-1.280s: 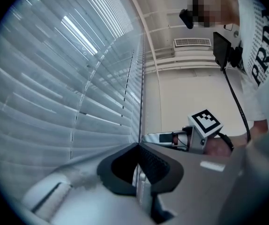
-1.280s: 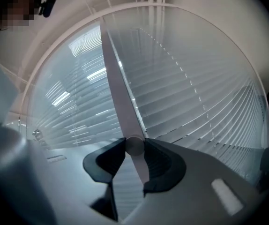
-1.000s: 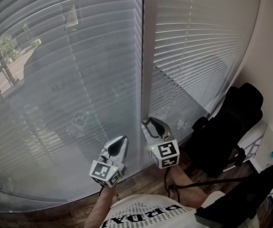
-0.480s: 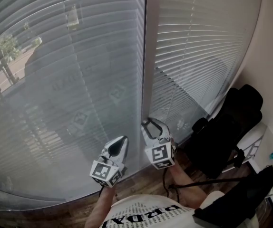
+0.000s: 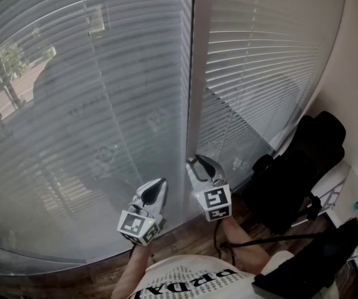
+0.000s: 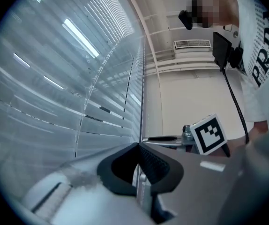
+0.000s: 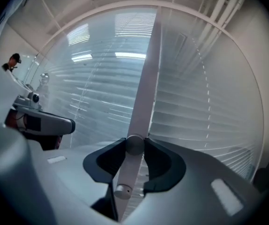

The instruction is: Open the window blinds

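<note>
Right claw [image 7: 134, 144]: closing on the tilt wand [image 7: 125, 175], tips touching its round collar on both sides. It was held level, square to the rod, which I took as the stance for twisting the rod about its length.
Tilt wand: hung in front of the window post [image 5: 190, 73] between the two blinds, its capped end showing just below the claw.
Left claw [image 6: 137, 146]: shut on nothing, just left of the right one and near the slats. It seemed parked there to stay clear.
Left blind [image 5: 73, 104]: fully down, slats tipped enough that trees outside showed faintly through.
Right blind [image 5: 266, 61]: fully down, slats pale and closer to shut.
Stage: by my reading, the grip was being made and the slats were not yet properly opened.
Risk: a smooth round rod pinched only at the tips could slip when turned.
Nearby: a black office chair [image 5: 304, 167] stood to the right, well clear.
</note>
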The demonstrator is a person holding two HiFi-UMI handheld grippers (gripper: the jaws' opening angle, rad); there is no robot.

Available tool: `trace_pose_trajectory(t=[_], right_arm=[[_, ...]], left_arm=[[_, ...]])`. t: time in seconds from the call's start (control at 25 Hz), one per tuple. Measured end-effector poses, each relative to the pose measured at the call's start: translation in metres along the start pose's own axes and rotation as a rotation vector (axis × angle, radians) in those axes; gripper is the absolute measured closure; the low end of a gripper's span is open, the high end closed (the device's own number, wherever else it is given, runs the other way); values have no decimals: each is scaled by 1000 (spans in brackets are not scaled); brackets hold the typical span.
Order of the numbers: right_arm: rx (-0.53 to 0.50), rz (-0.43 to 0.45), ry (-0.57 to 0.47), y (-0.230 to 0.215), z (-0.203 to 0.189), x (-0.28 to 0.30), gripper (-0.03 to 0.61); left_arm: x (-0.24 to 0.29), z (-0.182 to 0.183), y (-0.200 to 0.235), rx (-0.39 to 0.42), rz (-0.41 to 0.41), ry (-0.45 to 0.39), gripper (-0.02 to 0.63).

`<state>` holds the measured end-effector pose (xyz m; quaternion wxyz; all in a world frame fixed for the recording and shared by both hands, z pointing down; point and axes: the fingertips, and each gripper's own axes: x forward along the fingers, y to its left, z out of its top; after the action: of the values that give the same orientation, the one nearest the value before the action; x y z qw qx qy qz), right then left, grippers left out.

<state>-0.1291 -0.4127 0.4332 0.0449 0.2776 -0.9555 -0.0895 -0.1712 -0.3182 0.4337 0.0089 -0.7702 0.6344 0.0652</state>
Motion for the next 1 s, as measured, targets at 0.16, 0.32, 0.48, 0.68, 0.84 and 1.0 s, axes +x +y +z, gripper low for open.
trace_pose_trajectory(t=[0.16,0.32,0.48,0.68,0.84,1.0], right_arm=[[101,-3,-17,-3,-2,0,446],[220,8,-30,-4,-2,0,445],[290,9,-39,-5,-2,0,445],[429,24,-47,-7,-3,0,445],[512,37,-47,-7,-5,0,445],[518,33,-47,-7,-4,1,445]], left_arm=[[0,-3,-1,-3,-11,-1,621],[0,-2,-2,-3,-9,1,621],[0,-1,-2,-1,-5,8,621],[-2,0,-2,-5,4,11,621],[-3,-2,-5,1,-8,2,621],[-4,-4,-8,0,-22,-7,621]])
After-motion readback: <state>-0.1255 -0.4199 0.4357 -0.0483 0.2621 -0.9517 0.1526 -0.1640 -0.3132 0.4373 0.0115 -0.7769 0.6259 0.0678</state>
